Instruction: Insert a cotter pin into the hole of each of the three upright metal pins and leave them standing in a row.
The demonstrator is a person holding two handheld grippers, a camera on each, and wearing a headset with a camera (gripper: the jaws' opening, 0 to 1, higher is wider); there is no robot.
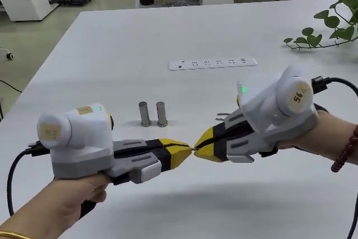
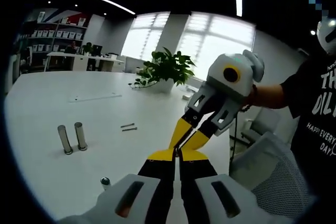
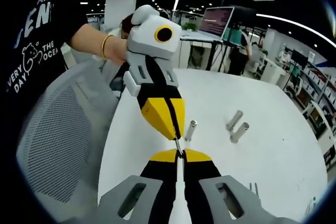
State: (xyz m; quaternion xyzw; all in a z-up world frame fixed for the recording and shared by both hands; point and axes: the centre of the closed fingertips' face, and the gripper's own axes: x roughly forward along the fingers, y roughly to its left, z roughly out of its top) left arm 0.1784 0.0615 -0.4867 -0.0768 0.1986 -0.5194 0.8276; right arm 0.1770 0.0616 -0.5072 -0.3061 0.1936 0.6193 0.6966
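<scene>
Two grippers meet tip to tip over a white table, a thin wire piece between them.

The left gripper (image 1: 188,148) and right gripper (image 1: 198,148) both have their yellow, wedge-shaped jaws pressed together. A slim grey cotter pin (image 3: 178,146) bridges the two tips, its long axis running left to right along the line of the grippers; which of them actually grips it I cannot tell. Two metal pins (image 1: 144,114) (image 1: 161,114) stand just beyond the tips, smooth dull-grey cylinders side by side, long axes vertical. A third upright pin (image 3: 190,129) stands apart from that pair, near the meeting jaws. Spare cotter pins (image 2: 128,127) lie flat on the matte table (image 1: 140,37). Farther off lie a white power strip (image 1: 212,62) and, far right, a leafy plant (image 1: 335,20).
</scene>
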